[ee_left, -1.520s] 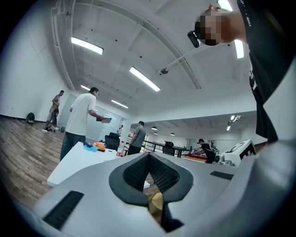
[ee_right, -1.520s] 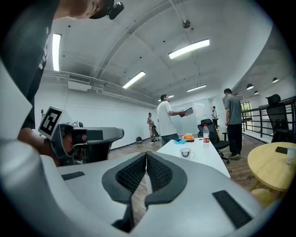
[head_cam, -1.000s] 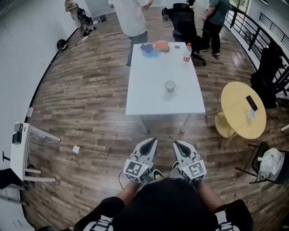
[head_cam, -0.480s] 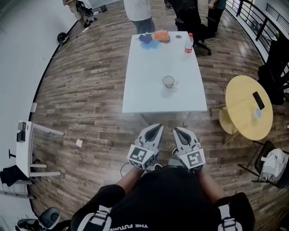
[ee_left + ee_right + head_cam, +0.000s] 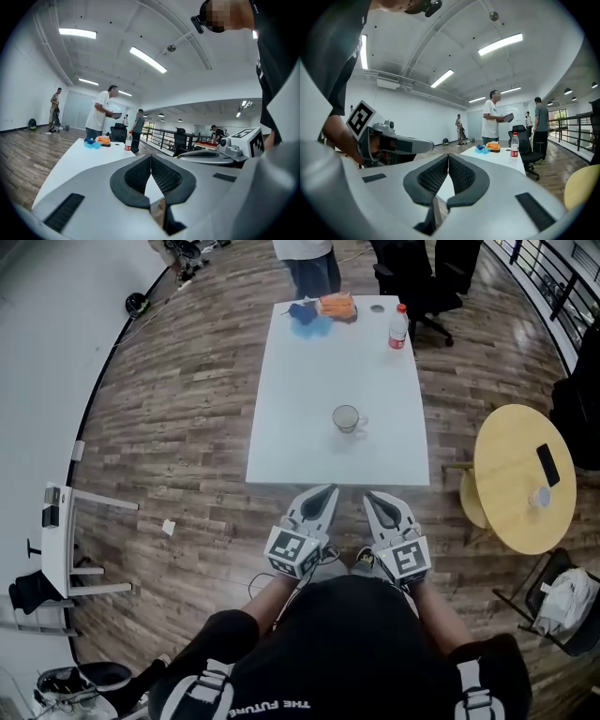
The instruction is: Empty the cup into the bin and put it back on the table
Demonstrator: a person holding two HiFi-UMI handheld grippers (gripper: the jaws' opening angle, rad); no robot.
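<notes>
With the left gripper (image 5: pixel 322 493) and right gripper (image 5: pixel 373 499) both pressed together and empty, short of the white table (image 5: pixel 309 381), the approach seems in hand; next, one must open around the glass cup (image 5: pixel 346 418) standing mid-table.

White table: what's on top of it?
Glass cup near its middle; bottle, orange item and blue item at the far end. Cup's contents too small to tell.
</notes>
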